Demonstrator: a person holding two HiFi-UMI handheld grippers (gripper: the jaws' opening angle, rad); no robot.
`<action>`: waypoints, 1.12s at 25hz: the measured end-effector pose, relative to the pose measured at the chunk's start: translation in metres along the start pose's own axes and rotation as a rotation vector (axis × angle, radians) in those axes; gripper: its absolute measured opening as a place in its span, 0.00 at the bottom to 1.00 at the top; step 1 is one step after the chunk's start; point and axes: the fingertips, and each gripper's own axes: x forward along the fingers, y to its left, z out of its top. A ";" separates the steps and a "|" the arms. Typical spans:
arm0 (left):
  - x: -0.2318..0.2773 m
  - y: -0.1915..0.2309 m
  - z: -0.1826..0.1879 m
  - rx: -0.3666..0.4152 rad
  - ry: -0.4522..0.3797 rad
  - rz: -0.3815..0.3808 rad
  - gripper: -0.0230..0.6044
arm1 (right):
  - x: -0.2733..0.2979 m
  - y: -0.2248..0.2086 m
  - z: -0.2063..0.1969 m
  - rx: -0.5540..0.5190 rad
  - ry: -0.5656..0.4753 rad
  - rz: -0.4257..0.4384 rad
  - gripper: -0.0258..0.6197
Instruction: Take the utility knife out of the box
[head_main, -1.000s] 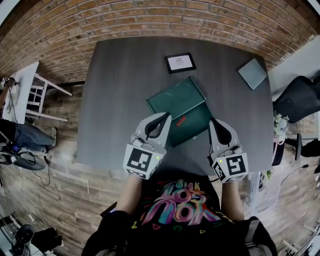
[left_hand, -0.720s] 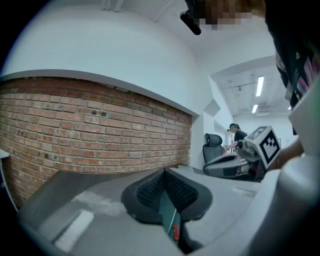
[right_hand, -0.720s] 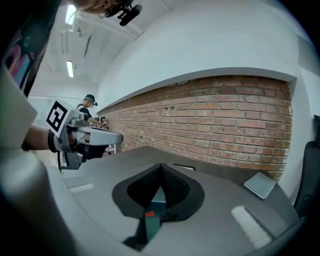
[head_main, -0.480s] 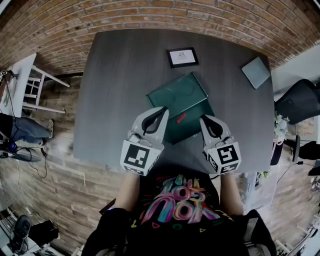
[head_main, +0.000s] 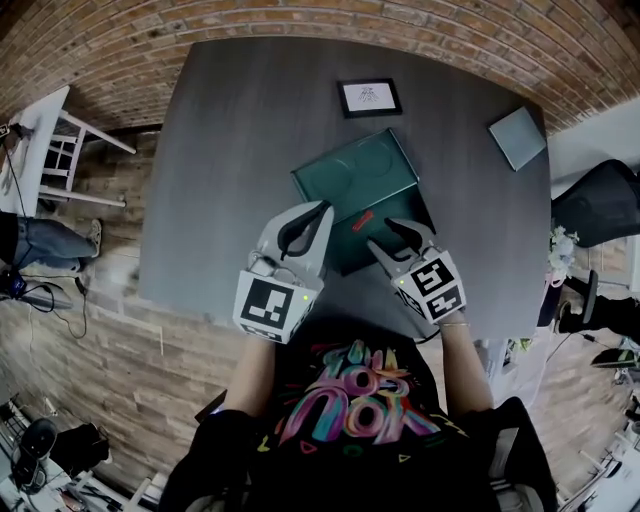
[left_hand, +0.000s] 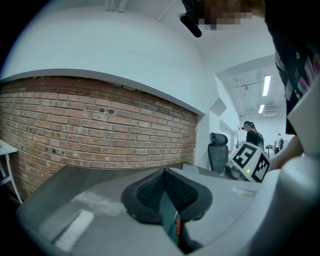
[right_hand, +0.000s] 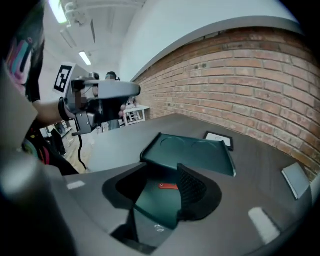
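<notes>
A dark green box (head_main: 398, 212) lies open on the grey table (head_main: 230, 150), its lid (head_main: 352, 175) folded back toward the wall. The red utility knife (head_main: 362, 221) lies inside the base. My right gripper (head_main: 393, 237) hangs tilted down over the box's near right edge. Its jaws are opening, nothing is between the pads, and the knife (right_hand: 168, 186) shows through the gap, further on. My left gripper (head_main: 322, 210) hovers at the box's near left corner, shut and empty. Through the slit below its pads (left_hand: 150, 192) I see a strip of box and the knife (left_hand: 178, 227).
A black-framed card (head_main: 369, 97) lies beyond the box and a grey-blue square pad (head_main: 518, 138) sits at the far right corner. A brick wall runs behind the table. A black office chair (head_main: 600, 200) stands right, a white chair (head_main: 60, 165) left.
My right gripper has dropped and tipped down toward the box, and its jaws have gone from shut to apart. The left gripper has hardly moved.
</notes>
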 end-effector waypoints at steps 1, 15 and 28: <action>-0.001 0.001 -0.001 -0.002 0.001 0.003 0.04 | 0.005 0.003 -0.004 -0.011 0.027 0.021 0.32; -0.014 0.017 -0.013 -0.055 0.007 0.065 0.04 | 0.054 0.001 -0.039 0.011 0.215 0.088 0.52; -0.029 0.051 -0.028 -0.081 0.016 0.156 0.04 | 0.084 -0.007 -0.072 -0.016 0.388 0.116 0.69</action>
